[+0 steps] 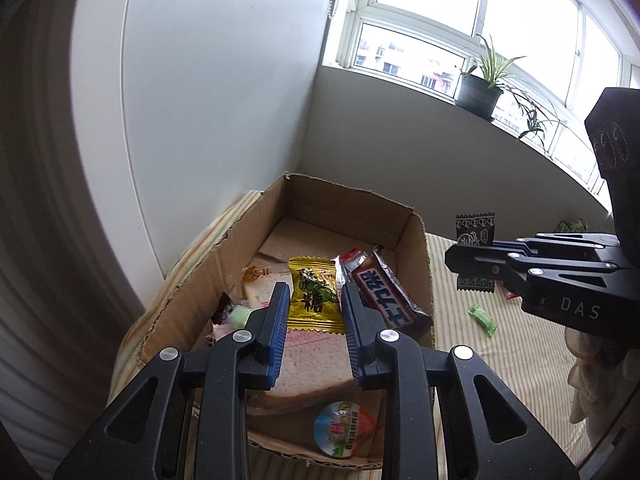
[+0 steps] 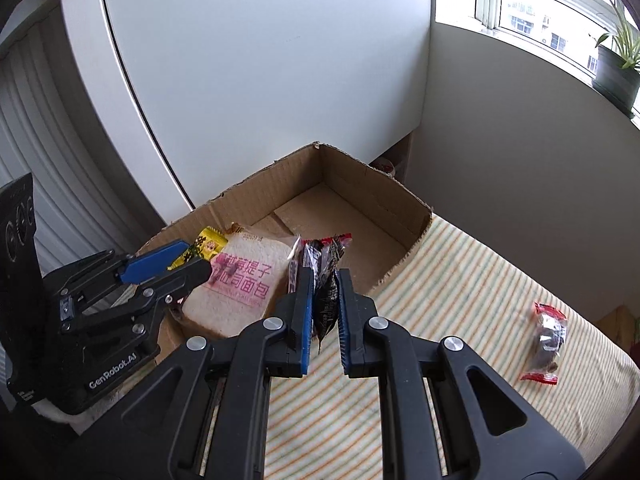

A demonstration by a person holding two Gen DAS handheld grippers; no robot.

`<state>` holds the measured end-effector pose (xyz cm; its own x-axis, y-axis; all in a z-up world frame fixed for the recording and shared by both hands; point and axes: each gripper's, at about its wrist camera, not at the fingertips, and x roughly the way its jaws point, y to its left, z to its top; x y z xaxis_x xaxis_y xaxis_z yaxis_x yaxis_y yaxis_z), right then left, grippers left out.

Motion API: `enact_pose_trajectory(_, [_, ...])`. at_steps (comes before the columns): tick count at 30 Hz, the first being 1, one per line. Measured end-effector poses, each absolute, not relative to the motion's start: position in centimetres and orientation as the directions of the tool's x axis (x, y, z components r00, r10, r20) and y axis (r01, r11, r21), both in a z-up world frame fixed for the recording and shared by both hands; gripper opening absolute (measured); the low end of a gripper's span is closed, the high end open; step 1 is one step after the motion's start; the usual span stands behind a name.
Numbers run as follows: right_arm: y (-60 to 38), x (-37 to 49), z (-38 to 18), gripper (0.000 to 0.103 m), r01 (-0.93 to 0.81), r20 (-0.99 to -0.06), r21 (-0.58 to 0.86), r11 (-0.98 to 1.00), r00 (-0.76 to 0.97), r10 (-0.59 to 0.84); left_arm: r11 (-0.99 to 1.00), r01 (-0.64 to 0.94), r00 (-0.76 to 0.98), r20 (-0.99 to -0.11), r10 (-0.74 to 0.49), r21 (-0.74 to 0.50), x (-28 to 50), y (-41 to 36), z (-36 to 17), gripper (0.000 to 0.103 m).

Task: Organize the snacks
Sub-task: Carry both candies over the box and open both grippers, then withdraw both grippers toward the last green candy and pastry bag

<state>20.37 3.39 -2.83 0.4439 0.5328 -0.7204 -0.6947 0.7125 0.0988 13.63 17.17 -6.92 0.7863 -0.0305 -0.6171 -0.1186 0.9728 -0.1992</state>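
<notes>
An open cardboard box [image 1: 420,248] [image 2: 384,196] stands on a striped cloth. My left gripper [image 1: 314,300] hovers over the box with its jaws apart, framing a yellow candy packet [image 1: 314,294] that lies on a wrapped bread slice [image 1: 312,364] [image 2: 240,280]. A dark bar wrapper [image 1: 390,300] and a round jelly cup [image 1: 344,432] also lie in the box. My right gripper [image 2: 324,284] [image 1: 452,258] is shut on a black snack packet [image 2: 327,304] [image 1: 475,230], held just outside the box's near edge.
On the striped cloth [image 2: 460,300] lie a red-ended dark packet [image 2: 548,340], a green candy [image 1: 482,318] and more wrappers far right [image 1: 572,225]. A white cabinet [image 1: 200,100] stands behind the box. Potted plants [image 1: 480,88] sit on the windowsill.
</notes>
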Motion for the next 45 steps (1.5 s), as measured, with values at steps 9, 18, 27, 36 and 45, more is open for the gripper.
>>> enact_pose_trajectory(9, [2.8, 21.5, -1.8, 0.079, -0.656, -0.674, 0.146, 0.741, 0.482, 0.559, 0.969, -0.150, 0.800, -0.600, 0.004, -0.194, 13.1, 17.9, -6.6, 0.056])
enact_pose_trajectory(18, [-5.8, 23.1, -0.9, 0.079, -0.564, -0.669, 0.145, 0.813, 0.549, 0.501, 0.975, -0.106, 0.814, -0.580, -0.026, -0.194, 13.4, 15.6, -5.9, 0.056])
enact_pose_trajectory(27, [-14.9, 25.8, -2.3, 0.079, -0.435, -0.699, 0.186, 0.881, 0.572, 0.429, 0.987, -0.012, 0.812, -0.578, -0.083, -0.158, 14.1, 10.3, -5.6, 0.056])
enact_pose_trajectory(36, [-19.0, 27.2, -5.0, 0.079, -0.400, -0.727, 0.229, 0.888, 0.536, 0.429, 0.989, 0.076, 0.770, -0.624, -0.137, -0.124, 15.5, 4.9, -6.6, 0.056])
enact_pose_trajectory(45, [-20.8, 27.2, -7.9, 0.079, -0.405, -0.747, 0.254, 0.878, 0.495, 0.444, 0.982, 0.148, 0.682, -0.707, -0.190, -0.120, 17.4, 0.7, -9.0, 0.056])
